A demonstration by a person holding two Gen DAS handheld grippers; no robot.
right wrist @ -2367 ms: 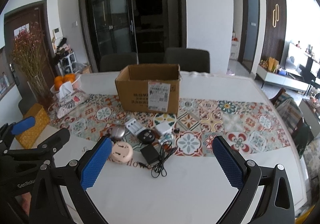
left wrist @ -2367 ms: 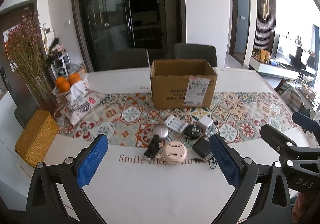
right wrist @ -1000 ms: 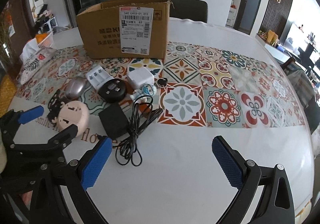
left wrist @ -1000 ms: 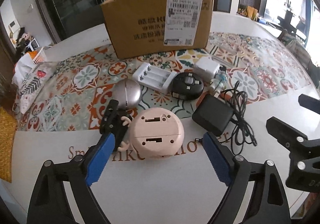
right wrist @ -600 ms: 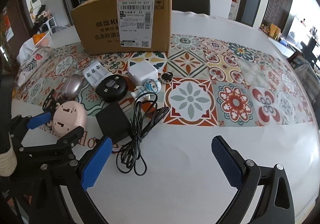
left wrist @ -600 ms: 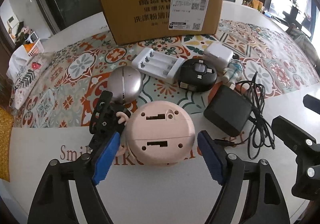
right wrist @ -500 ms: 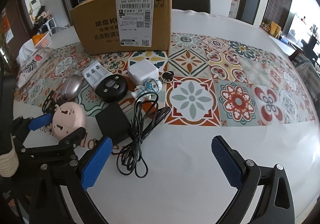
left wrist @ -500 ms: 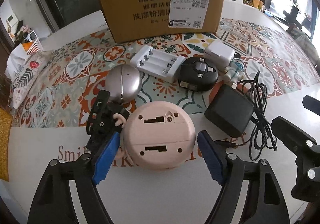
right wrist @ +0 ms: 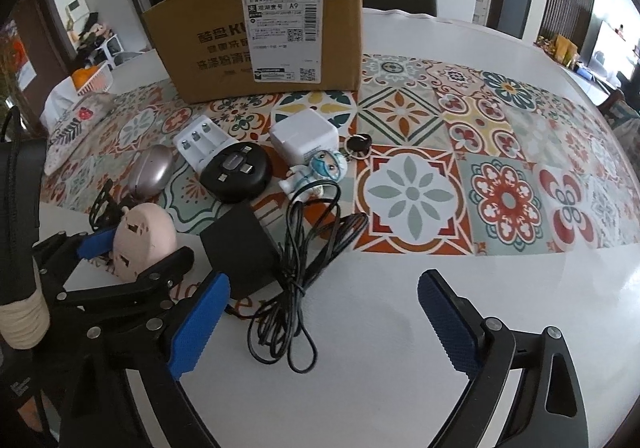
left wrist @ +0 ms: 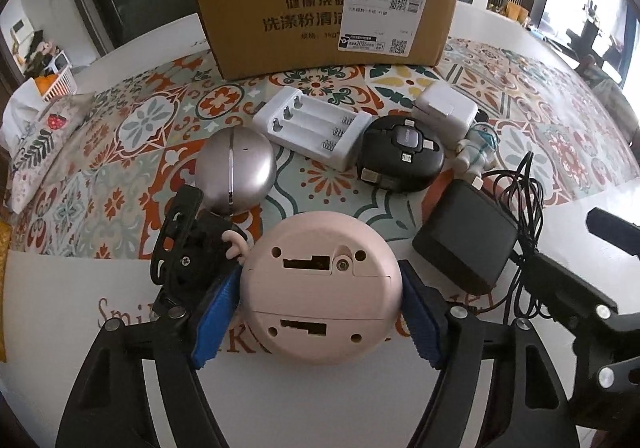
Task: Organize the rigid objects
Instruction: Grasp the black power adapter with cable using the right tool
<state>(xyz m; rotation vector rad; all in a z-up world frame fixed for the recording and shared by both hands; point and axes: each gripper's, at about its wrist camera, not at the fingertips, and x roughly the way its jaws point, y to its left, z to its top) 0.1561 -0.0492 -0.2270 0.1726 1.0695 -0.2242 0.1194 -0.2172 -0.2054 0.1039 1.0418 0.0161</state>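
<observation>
A round pink device lies on the white table, underside up. My left gripper has closed on it, with a blue pad on each side touching it; it also shows in the right wrist view. My right gripper is open and empty above bare table, right of a black power adapter with its coiled black cable. An open cardboard box stands behind the items.
Near the pink device lie a black clip mount, a silver egg-shaped case, a white battery charger, a round black cable hub, a white cube charger, a small figurine and a black key fob.
My left gripper has moved forward around the pink device and its jaws have closed from wide open onto its sides. My right gripper has come slightly closer to the table, still open.
</observation>
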